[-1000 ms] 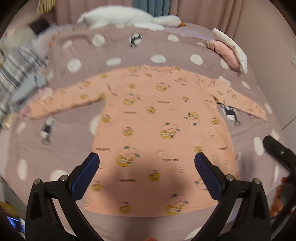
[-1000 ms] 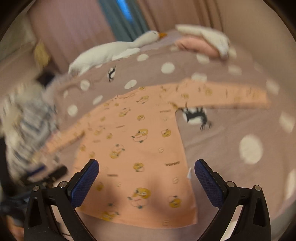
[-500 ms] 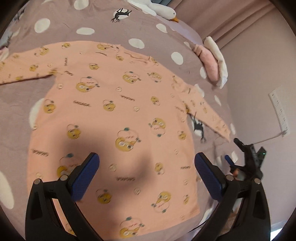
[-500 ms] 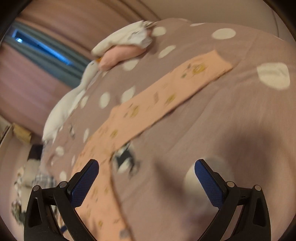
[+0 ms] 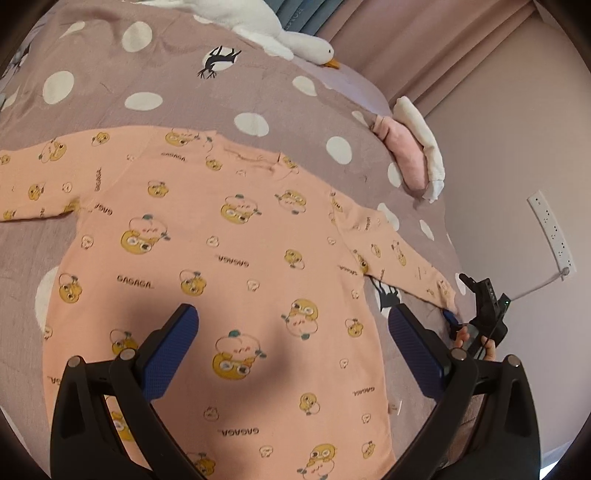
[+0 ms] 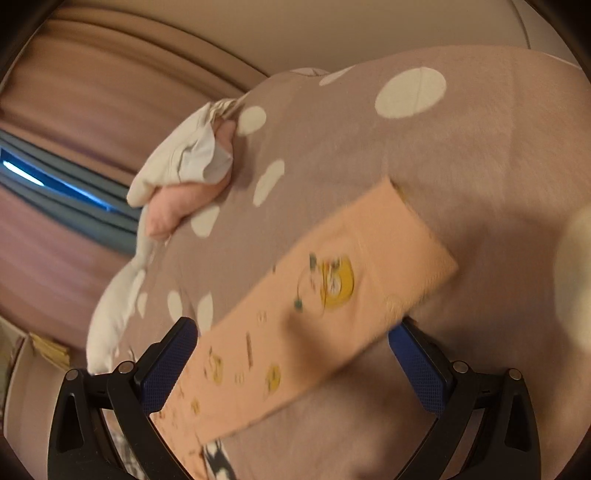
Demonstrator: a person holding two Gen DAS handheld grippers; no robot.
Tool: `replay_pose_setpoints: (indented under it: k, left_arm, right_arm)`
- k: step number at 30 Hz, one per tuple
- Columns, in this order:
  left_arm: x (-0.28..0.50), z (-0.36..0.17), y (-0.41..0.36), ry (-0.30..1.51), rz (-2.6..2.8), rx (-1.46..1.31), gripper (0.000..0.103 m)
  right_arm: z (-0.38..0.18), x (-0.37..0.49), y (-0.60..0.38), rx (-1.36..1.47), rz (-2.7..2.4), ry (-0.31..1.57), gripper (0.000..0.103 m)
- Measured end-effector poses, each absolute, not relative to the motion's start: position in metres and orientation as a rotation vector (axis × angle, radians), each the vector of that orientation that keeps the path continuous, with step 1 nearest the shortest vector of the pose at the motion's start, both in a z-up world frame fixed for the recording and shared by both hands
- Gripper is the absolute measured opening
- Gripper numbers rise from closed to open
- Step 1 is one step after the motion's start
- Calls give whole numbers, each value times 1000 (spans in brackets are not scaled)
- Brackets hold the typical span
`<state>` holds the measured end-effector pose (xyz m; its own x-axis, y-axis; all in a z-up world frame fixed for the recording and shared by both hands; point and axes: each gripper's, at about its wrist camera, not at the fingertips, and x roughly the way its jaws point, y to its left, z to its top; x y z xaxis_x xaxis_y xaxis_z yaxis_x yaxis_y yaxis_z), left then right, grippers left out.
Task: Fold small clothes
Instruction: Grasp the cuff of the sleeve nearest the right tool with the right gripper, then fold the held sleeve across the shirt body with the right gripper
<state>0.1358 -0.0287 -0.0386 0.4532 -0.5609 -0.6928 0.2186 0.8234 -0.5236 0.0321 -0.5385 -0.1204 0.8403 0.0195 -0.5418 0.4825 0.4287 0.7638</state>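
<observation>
A peach long-sleeved child's shirt (image 5: 236,258) with yellow duck prints lies spread flat on a mauve polka-dot bedspread (image 5: 155,70). My left gripper (image 5: 293,350) is open and empty above the shirt's lower body. My right gripper (image 6: 291,363) is open, low over the shirt's right sleeve (image 6: 332,291), whose cuff lies just beyond the jaws. The right gripper also shows in the left wrist view (image 5: 476,314) at the sleeve's cuff.
A white goose plush (image 5: 258,22) lies at the head of the bed. Folded pink and white clothes (image 5: 413,147) sit near the bed's right edge, also in the right wrist view (image 6: 184,177). A wall with a power strip (image 5: 552,232) is on the right.
My right gripper has moved down to the right sleeve's cuff. My left gripper has shifted right over the shirt's body. Both stay open.
</observation>
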Motion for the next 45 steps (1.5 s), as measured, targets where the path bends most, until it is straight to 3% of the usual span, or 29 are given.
replay_pose_setpoints:
  k: [6, 8, 10, 14, 16, 17, 26, 35, 40, 45]
  left_arm:
    - [144, -47, -26, 1059, -467, -370, 103]
    - [143, -46, -22, 1051, -442, -351, 103]
    - [140, -44, -17, 1037, -429, -339, 103]
    - [136, -38, -7, 1013, -398, -305, 103]
    - [134, -37, 1, 1005, -382, -299, 103]
    - [134, -37, 4, 1004, -378, -302, 103]
    - [123, -34, 33, 976, -348, -332, 103]
    - [119, -37, 71, 957, -313, -391, 103]
    - [119, -42, 96, 956, -266, -430, 103]
    - [122, -48, 120, 957, -222, -465, 103]
  right_arm:
    - [-120, 34, -555, 1190, -281, 484, 102]
    - [-119, 30, -556, 1196, -299, 466, 89]
    - [-124, 31, -558, 1221, -310, 473, 64]
    - [-128, 30, -560, 1264, -325, 475, 40]
    - [-123, 31, -558, 1260, -323, 471, 15]
    - [-115, 33, -554, 1236, -322, 470, 12]
    - [-24, 82, -484, 922, -198, 508, 10]
    - [63, 154, -335, 594, 93, 546, 9]
    - [65, 182, -253, 454, 223, 600, 9]
    - [33, 209, -171, 241, 287, 687, 9]
